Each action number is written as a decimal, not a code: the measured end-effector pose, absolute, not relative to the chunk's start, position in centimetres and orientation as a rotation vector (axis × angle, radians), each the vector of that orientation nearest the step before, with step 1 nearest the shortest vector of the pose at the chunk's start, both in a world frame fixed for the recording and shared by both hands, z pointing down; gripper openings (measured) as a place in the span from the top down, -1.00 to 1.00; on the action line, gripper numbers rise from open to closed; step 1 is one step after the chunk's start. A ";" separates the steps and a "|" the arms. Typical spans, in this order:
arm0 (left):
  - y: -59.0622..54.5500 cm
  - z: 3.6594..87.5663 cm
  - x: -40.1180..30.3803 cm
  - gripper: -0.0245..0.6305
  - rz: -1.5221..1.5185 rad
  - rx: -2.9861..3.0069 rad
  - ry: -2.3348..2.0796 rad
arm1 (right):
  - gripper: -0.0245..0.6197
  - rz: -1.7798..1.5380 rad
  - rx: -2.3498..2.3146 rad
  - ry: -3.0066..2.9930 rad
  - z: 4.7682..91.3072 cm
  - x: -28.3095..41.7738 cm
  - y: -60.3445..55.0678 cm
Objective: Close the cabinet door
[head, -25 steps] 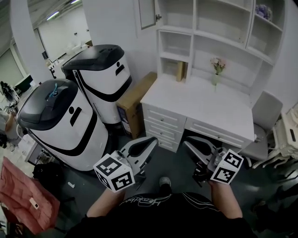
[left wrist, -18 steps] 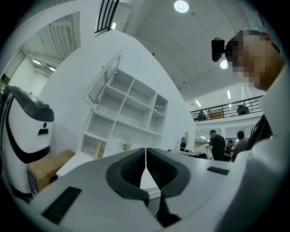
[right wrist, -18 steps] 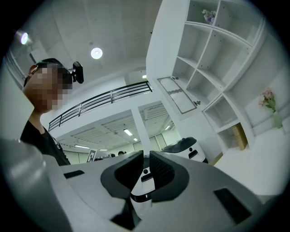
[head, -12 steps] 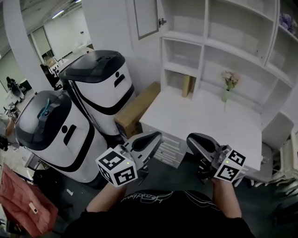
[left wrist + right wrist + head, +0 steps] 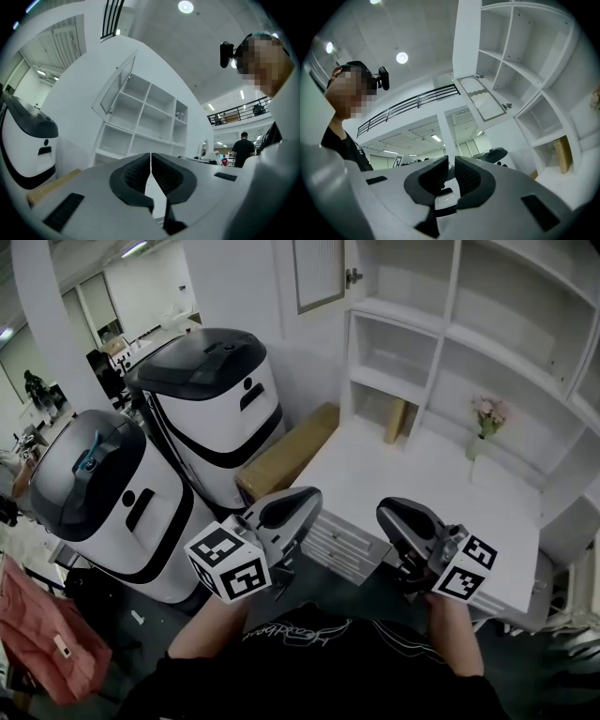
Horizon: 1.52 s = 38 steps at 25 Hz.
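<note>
– Closing on the white desk (image 5: 422, 488), the person has carried the left gripper (image 5: 302, 497) and right gripper (image 5: 390, 512) forward in the head view. The cabinet door (image 5: 319, 273) now hangs nearer, still swung open and well out of reach.
– So the door is untouched?
– Yes, this looks like the approach only. In the left gripper view its jaws are pressed together on nothing, and the door (image 5: 115, 91) stands ajar above the shelves. In the right gripper view the jaws are all but together, likewise empty.
– And the room?
– A flower vase (image 5: 486, 420) on the bare desktop, a cardboard box (image 5: 286, 451) beside it, two white-and-black machines (image 5: 211, 395), open hall beyond
</note>
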State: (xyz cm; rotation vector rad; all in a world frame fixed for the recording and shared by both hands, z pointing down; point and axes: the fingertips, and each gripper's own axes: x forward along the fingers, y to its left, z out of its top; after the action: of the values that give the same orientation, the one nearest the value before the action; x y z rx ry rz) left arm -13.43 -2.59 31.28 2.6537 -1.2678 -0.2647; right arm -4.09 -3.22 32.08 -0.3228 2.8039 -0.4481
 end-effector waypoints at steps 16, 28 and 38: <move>-19.1 25.1 -23.6 0.58 -0.366 2.738 -1.396 | 0.72 -0.432 -0.516 2.801 30.2 -7.8 -16.2; -28.9 19.7 -28.0 0.31 -0.372 2.853 -1.506 | 0.72 -0.437 -0.650 2.768 30.9 -8.3 -21.1; -33.0 17.5 -28.3 0.30 -0.391 2.936 -1.445 | 0.72 -0.443 -0.701 2.746 31.6 -9.6 -23.0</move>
State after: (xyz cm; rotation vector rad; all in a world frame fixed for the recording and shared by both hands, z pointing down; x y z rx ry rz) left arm -28.34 -32.96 17.47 2.9364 -1.4449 -0.3913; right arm -9.56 -22.97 31.61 -0.7008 2.7459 -0.4434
